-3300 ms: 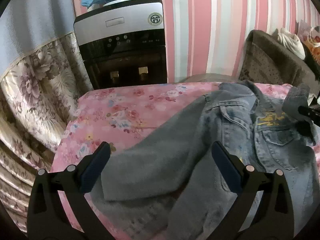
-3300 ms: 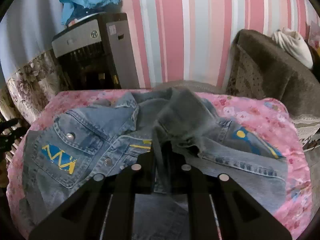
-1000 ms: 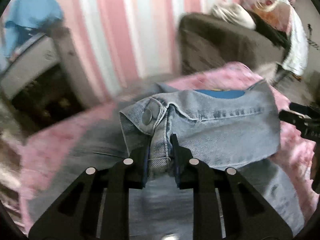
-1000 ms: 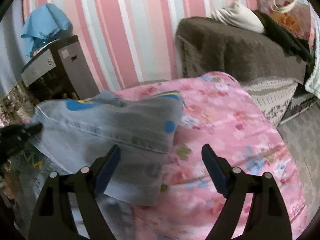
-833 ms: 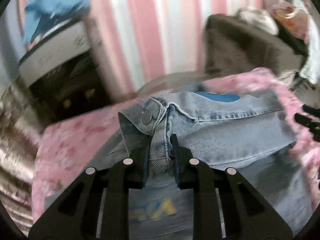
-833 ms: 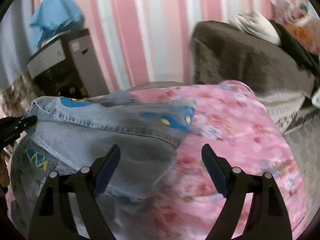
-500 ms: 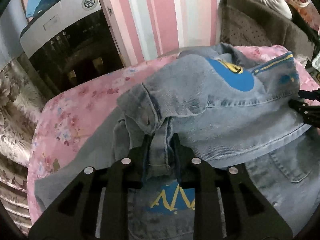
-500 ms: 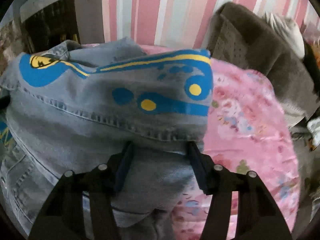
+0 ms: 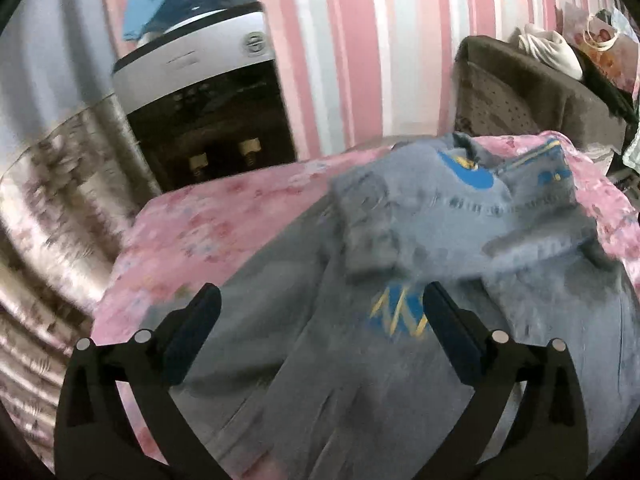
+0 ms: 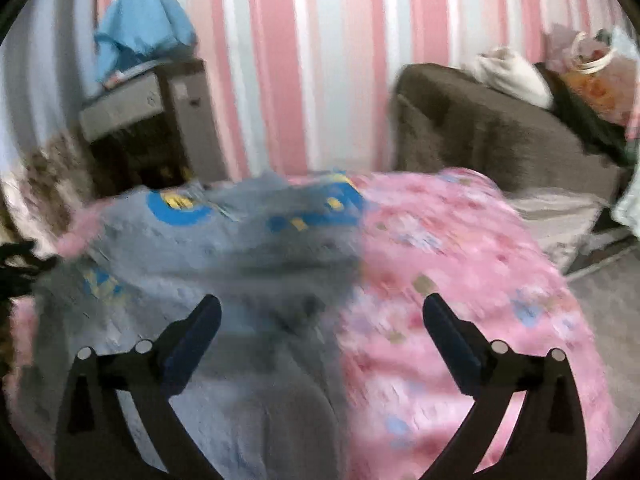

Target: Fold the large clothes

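Item: denim jacket (image 9: 460, 240), lying on the pink floral bedspread (image 9: 224, 216). Its upper part is doubled over toward the far edge, blue-and-yellow print up; its long axis runs from me toward the striped wall.

From my left gripper (image 9: 320, 316), the cloth lies directly ahead and below, with the folded bulk off to the right. From my right gripper (image 10: 320, 320), the jacket lies ahead and to the left, bare bedspread to the right. I judge the left nearer the cloth.

Both grippers: jaws opening wide, nothing pinched, tilted downward over the bed.
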A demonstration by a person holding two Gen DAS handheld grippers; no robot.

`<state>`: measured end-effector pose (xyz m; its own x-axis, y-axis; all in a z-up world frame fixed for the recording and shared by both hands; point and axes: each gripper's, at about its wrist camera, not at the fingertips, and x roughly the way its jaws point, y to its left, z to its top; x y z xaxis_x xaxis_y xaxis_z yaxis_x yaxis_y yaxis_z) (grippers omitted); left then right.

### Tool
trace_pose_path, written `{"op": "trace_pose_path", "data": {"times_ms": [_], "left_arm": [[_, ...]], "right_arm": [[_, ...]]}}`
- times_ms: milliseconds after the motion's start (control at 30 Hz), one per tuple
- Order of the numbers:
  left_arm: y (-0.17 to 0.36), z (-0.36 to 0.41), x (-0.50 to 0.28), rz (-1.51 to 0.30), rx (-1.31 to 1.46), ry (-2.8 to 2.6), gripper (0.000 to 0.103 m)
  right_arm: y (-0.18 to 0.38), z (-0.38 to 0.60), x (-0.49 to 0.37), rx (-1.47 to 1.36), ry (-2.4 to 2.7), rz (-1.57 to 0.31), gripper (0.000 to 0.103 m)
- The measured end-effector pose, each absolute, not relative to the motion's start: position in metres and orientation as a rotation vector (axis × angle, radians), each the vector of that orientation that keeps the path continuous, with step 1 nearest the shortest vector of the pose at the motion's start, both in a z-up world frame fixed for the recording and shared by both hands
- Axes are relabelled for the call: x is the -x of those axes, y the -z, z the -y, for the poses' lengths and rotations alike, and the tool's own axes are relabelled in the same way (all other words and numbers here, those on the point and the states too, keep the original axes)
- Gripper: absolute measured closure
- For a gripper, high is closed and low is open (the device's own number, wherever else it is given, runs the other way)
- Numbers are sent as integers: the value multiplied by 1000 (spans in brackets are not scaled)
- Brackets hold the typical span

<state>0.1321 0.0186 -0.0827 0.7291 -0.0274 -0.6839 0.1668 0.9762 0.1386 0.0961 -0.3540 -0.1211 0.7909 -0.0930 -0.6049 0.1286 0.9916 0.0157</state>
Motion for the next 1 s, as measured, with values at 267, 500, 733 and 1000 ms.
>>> {"op": "trace_pose_path", "data": {"times_ms": [267,500,733,1000], "left_arm": [[113,-60,-61,-845,-134,100,3],[149,-50,-37,-965,-86,234,39],[148,-32,-26,-948,-124,261,87],[56,-45,51,-823,-15,431,95]], "right_arm": [[153,358,-46,-144,139,-697,2],[179,347,-26,-89,108,-841,7],[200,331,-30,-136,-82,-941,92],[103,340,33,-49,-113,-739,94]]}}
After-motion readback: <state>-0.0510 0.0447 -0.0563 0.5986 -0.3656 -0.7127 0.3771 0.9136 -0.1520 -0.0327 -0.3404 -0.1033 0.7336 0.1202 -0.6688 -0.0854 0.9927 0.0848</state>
